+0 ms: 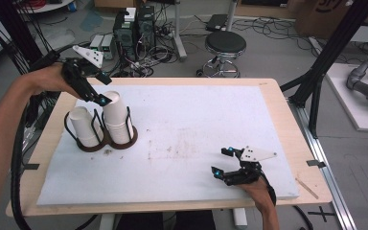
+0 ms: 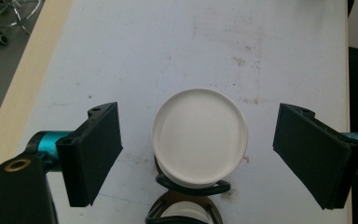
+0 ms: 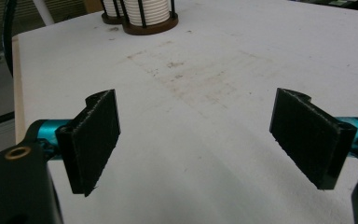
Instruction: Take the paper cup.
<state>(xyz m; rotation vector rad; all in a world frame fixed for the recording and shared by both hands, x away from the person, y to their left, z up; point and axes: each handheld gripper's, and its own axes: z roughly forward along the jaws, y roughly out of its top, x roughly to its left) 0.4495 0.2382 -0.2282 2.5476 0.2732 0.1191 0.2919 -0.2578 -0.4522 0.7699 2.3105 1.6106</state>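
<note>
Left gripper [image 1: 100, 98] hangs above the taller stack of white paper cups [image 1: 117, 117], its jaws spread wide and pointing down, with nothing clamped between them. Seen along its own black jaws in the left gripper view, the round upturned bottom of the top cup [image 2: 199, 135] sits squarely in the gap, with clear space between it and each pad [image 2: 98, 149], so the cup is framed but not touched. That stack stands in the right-hand ring of a dark double cup holder [image 1: 106, 144], a brown base with black wire uprights, placed on the white mat [image 1: 196, 129] toward the far left part of the table [image 1: 287, 124]. A shorter stack of cups [image 1: 85, 125] fills the neighbouring ring, just beside the first; in the left gripper view its rim [image 2: 182, 212] peeks in at the bottom edge, below the wire loop.

Right gripper [image 1: 223, 160] rests low near the front right of the mat, well apart from the holder, its jaws likewise parted and empty. In the right gripper view its pads [image 3: 95, 140] frame bare, scuffed mat, and the cup holder [image 3: 147, 23] stands far off at the top edge
</note>
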